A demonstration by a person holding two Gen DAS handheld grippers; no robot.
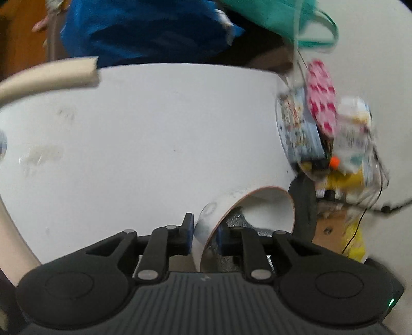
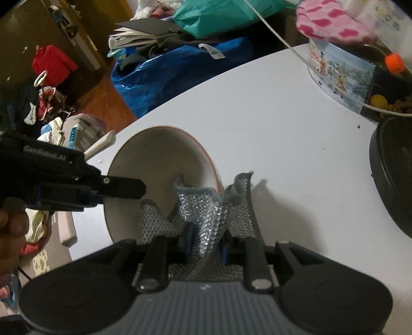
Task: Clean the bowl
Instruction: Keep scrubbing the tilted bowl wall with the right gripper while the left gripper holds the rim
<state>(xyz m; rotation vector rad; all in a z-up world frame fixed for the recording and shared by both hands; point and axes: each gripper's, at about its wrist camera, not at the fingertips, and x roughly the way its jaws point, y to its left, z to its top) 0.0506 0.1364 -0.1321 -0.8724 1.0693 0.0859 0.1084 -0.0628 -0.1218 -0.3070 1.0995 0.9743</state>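
A white bowl with a thin brown rim is tipped on its side above the white table. My left gripper is shut on the bowl's rim, one finger outside the wall and one inside. In the right wrist view the bowl faces me, with the left gripper reaching in from the left. My right gripper is shut on a silvery mesh scrub cloth, whose upper edge lies against the bowl's inside. The cloth also shows inside the bowl in the left wrist view.
A round picture-printed tin with a pink-patterned cloth on top stands at the table's far right. A dark round object sits at the right edge. Blue bags and clutter lie on the floor beyond the table. A person's hand holds the left gripper.
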